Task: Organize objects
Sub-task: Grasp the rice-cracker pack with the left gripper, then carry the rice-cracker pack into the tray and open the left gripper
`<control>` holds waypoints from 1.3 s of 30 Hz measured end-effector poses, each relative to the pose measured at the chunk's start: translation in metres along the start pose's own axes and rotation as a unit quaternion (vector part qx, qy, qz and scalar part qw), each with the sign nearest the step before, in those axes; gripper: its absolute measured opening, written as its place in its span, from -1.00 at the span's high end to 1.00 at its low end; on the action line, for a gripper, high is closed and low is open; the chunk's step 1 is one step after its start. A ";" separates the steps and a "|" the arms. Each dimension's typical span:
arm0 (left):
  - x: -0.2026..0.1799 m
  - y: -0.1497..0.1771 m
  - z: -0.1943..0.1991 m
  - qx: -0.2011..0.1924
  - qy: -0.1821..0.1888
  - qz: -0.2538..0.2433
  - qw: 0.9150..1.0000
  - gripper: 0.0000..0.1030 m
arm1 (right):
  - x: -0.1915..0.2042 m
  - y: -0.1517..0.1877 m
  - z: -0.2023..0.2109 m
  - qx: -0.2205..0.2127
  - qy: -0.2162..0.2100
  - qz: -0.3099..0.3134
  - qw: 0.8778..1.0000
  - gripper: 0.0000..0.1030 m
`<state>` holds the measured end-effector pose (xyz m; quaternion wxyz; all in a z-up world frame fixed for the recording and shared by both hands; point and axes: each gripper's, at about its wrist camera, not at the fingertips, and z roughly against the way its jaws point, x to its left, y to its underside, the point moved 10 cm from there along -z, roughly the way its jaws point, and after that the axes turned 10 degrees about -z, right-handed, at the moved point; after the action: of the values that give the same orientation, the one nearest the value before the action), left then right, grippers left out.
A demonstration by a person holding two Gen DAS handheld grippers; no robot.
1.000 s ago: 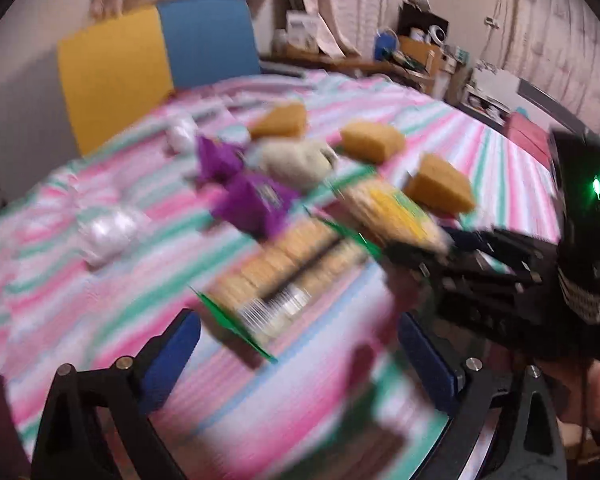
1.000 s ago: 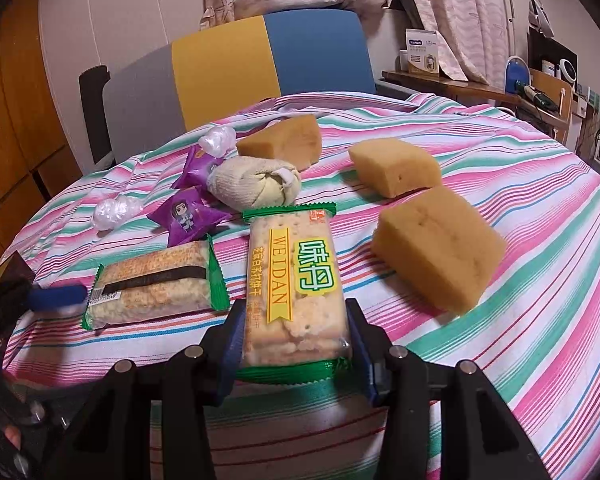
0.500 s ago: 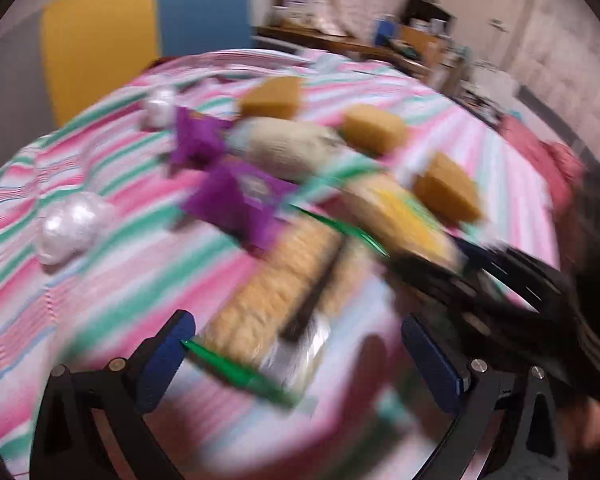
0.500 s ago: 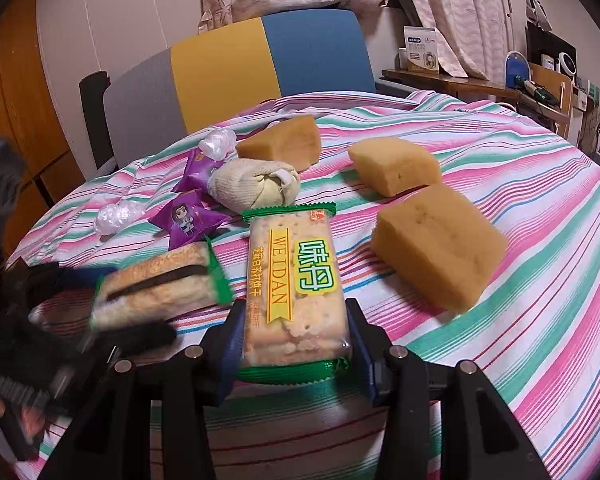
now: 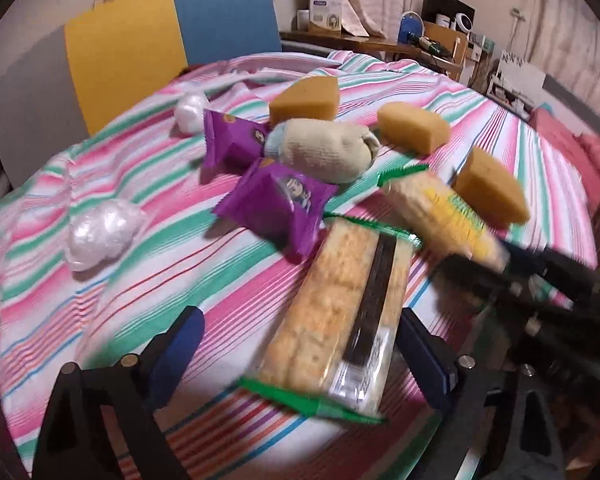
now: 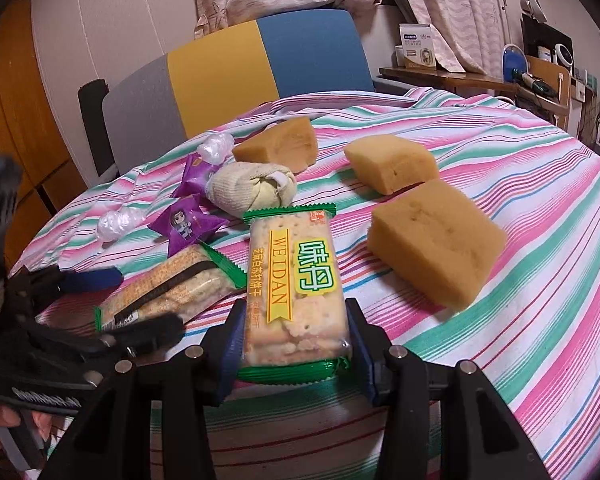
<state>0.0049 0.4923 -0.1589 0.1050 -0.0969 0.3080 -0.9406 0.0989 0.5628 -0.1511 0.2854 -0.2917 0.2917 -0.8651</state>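
My right gripper (image 6: 296, 344) is shut on the near end of a green-edged WEIDAN cracker pack (image 6: 296, 276), which lies on the striped tablecloth (image 6: 520, 320). To its left lies a second cracker pack with a black stripe (image 5: 340, 320). My left gripper (image 5: 302, 350) straddles this pack's near end and its jaws are closing. The right blue pad (image 5: 424, 356) is close to the pack's edge, while the left pad (image 5: 180, 340) stands well clear. In the right wrist view the left gripper (image 6: 112, 304) shows on both sides of the striped pack (image 6: 172, 288).
Beyond the packs lie a rolled sock (image 5: 324, 154), two purple snack packets (image 5: 280, 204), two white plastic wads (image 5: 104, 232) and three yellow sponges (image 6: 432, 240). A grey, yellow and blue chair (image 6: 260, 72) stands behind the table, with a cluttered desk (image 6: 480, 80) at the far right.
My left gripper has come forward and down until the striped pack lies between its fingers, and its jaws have narrowed slightly. The right gripper and its pack have not moved.
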 end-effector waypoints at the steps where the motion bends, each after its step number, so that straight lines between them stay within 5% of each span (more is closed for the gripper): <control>1: -0.002 0.000 0.001 -0.001 -0.001 -0.001 1.000 -0.68 | 0.000 0.000 0.000 0.000 0.000 0.000 1.000 0.08; 6: -0.020 -0.001 0.009 -0.019 0.004 -0.024 1.000 0.05 | 0.000 0.000 -0.001 0.000 0.007 0.007 1.000 0.08; 11: -0.028 0.018 0.030 -0.033 -0.007 -0.011 0.999 0.06 | 0.001 0.000 -0.001 -0.001 0.015 0.013 1.000 0.08; 19: -0.014 0.081 0.077 -0.059 -0.028 0.102 0.993 0.08 | 0.007 0.000 0.002 -0.009 0.014 0.032 0.999 0.09; 25: 0.008 0.123 0.130 -0.096 -0.013 0.223 0.970 0.08 | 0.013 0.000 0.006 -0.018 0.016 0.045 0.999 0.09; 39: 0.098 0.192 0.223 -0.130 -0.139 0.318 0.929 0.09 | 0.024 0.001 0.011 -0.033 0.028 0.078 0.996 0.09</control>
<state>-0.0072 0.1907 -0.0860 0.4265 -0.1363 0.4249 -0.7867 0.0908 0.5429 -0.1367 0.3343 -0.2527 0.3499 -0.8378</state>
